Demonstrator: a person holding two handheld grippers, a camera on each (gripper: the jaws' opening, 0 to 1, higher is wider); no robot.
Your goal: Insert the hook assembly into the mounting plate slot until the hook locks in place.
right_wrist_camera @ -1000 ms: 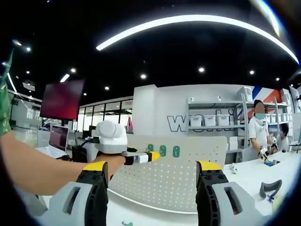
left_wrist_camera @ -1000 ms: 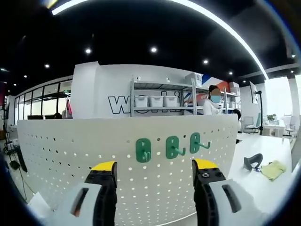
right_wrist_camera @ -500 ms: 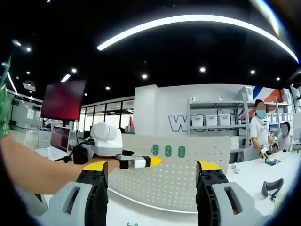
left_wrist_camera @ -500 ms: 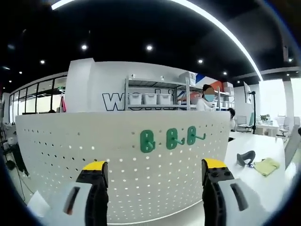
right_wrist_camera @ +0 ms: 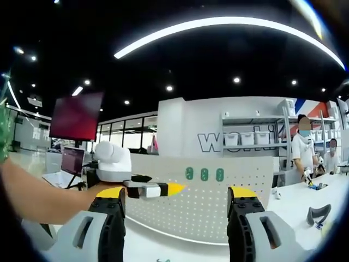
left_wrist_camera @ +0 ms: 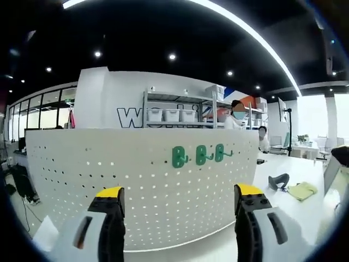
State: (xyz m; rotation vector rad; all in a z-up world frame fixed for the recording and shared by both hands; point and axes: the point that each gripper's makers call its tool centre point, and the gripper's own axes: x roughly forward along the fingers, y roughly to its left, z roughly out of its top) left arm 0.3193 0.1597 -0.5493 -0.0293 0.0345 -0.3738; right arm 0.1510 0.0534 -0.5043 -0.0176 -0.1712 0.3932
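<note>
1. In the left gripper view we see the left claw point(left_wrist_camera: 177, 199) with its yellow-tipped jaws standing wide apart, nothing between them.
2. Beyond it stands the white pegboard mounting plate point(left_wrist_camera: 109, 180), upright on the white tabletop point(left_wrist_camera: 283, 210), curved by the lens.
3. Three green hooks point(left_wrist_camera: 200, 155) sit in a row near the plate's upper right part, side by side, their prongs pointing away from the board face.
4. We cannot tell from here whether each hook is fully seated.
5. To the right on the tabletop lie a dark curved object point(left_wrist_camera: 279, 180) and a yellow-green cloth point(left_wrist_camera: 301, 190), near each other and well apart from the plate.
6. In the right gripper view the right claw point(right_wrist_camera: 175, 199) is likewise spread open and empty.
7. The left claw point(right_wrist_camera: 175, 189) enters from the left, held by a bare forearm point(right_wrist_camera: 43, 196), its yellow tip just left of the mounting plate point(right_wrist_camera: 218, 207).
8. The hooks point(right_wrist_camera: 204, 174) show as three small green marks high on the plate.
9. Behind, we note shelving with white bins point(right_wrist_camera: 248, 140) and two people point(right_wrist_camera: 303, 158) at the far right.
</note>
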